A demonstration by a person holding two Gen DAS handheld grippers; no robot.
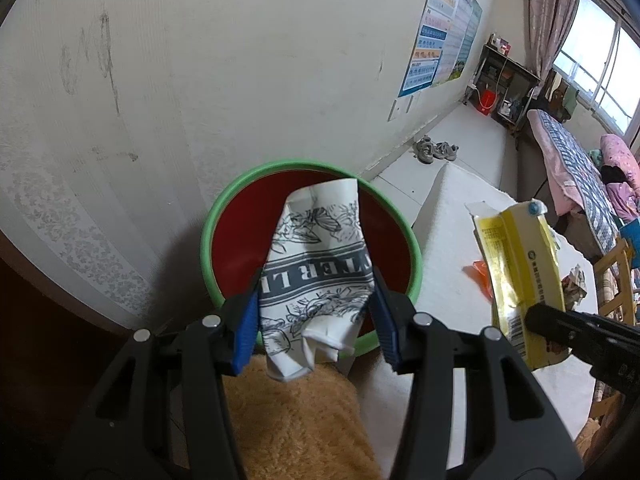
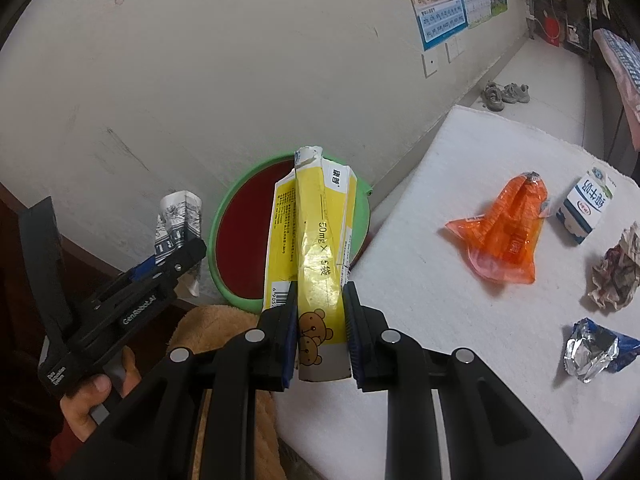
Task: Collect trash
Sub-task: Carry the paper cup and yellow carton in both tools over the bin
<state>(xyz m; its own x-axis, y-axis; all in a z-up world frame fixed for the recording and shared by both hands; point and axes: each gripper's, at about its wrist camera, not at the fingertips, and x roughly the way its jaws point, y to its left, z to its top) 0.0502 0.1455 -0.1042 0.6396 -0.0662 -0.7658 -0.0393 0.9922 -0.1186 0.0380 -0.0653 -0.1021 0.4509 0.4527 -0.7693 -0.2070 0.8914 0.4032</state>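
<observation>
- Your left claw (image 1: 316,312) pointed steeply down, its blue pads clamped on a crumpled printed paper cup (image 1: 316,264) held above the green-rimmed red bin (image 1: 248,184).
- Your right claw (image 2: 320,332) tilted down likewise, jaws squeezed on a flattened yellow carton (image 2: 320,248) at the bin's edge.
- Your hand (image 2: 92,396) gripped the left handle.
- The white-covered desk (image 2: 440,320) carried an orange wrapper (image 2: 504,232), a milk carton (image 2: 584,208), crumpled paper (image 2: 616,276) and a foil wrapper (image 2: 592,352).
- Shoes (image 2: 504,94) lay by the wall.
</observation>
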